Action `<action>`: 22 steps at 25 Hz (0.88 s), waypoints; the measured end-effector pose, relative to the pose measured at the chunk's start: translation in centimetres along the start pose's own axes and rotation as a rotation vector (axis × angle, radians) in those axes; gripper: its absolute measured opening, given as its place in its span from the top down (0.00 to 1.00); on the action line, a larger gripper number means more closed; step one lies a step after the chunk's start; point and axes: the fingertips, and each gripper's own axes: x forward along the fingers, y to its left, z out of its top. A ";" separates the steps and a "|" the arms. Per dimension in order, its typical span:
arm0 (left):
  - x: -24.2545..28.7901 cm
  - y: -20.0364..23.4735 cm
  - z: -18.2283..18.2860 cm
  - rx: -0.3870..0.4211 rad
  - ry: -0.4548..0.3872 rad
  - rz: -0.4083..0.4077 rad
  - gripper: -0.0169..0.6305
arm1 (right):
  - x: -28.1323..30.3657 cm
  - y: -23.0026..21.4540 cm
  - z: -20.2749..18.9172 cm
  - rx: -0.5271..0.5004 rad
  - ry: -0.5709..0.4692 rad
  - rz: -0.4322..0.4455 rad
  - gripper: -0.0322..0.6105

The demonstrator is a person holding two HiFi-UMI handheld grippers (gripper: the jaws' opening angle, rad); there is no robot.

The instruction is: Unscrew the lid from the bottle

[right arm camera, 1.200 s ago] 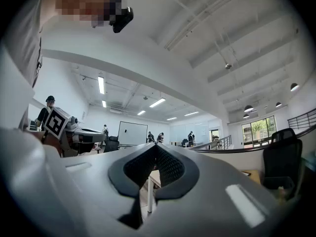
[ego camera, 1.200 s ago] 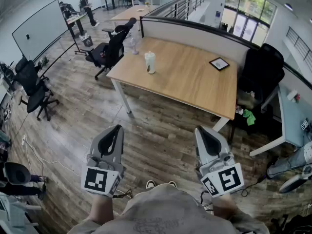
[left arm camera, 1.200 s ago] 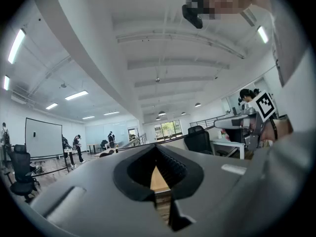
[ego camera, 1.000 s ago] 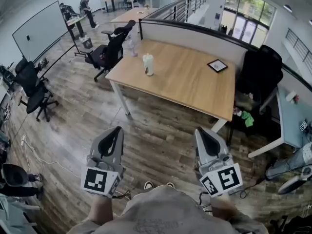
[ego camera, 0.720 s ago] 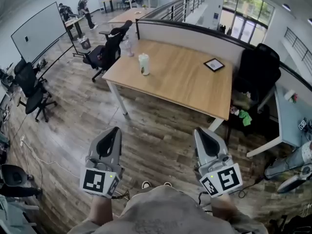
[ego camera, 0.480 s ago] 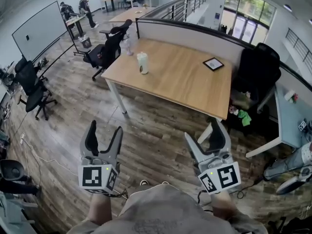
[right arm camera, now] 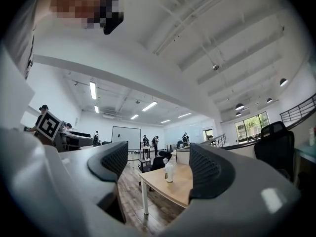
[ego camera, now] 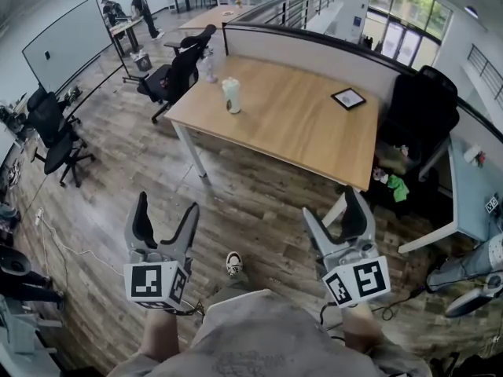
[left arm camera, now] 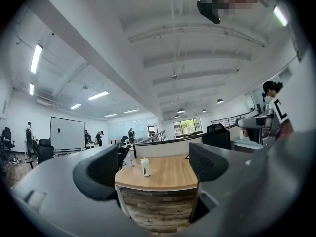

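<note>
Step in hand, as I read it: the approach. Unscrewing not begun. The bottle (ego camera: pixel 231 95) stands upright on the wooden table (ego camera: pixel 299 132), upper left-centre of the head view, near the table's left edge. Its lid (ego camera: pixel 230 82) is on top, as far as can be made out.

It's well apart from both tools. The left gripper (ego camera: pixel 167 204), lower left of frame, and the right gripper (ego camera: pixel 332 204), lower right, hang over bare floor. Both sets of jaws have just been opening and now stand spread wide w/ nothing btw them. In each gripper view the bottle shows small and far off through the gap, not in any grasp.

Next move prob. calls for getting up to the table. One gripper then clamps the bottle body so it can't spin, the other squares onto the lid before any twist.

Containers: the bottle is pale, whitish, too small to tell what's in it or how full. A second, clear bottle (ego camera: pixel 209 67) sits near the table's upper-left corner, contents likewise unreadable.
</note>
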 end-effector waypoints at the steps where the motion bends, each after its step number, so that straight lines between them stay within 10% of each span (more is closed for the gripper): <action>1: 0.3 0.2 -0.1 0.001 0.002 0.000 0.30 | 0.3 -0.1 -0.3 0.003 0.004 0.003 0.36; 22: 19.1 12.1 -4.9 -0.024 0.062 -0.035 0.30 | 22.5 -3.0 -6.4 -0.011 0.105 0.006 0.36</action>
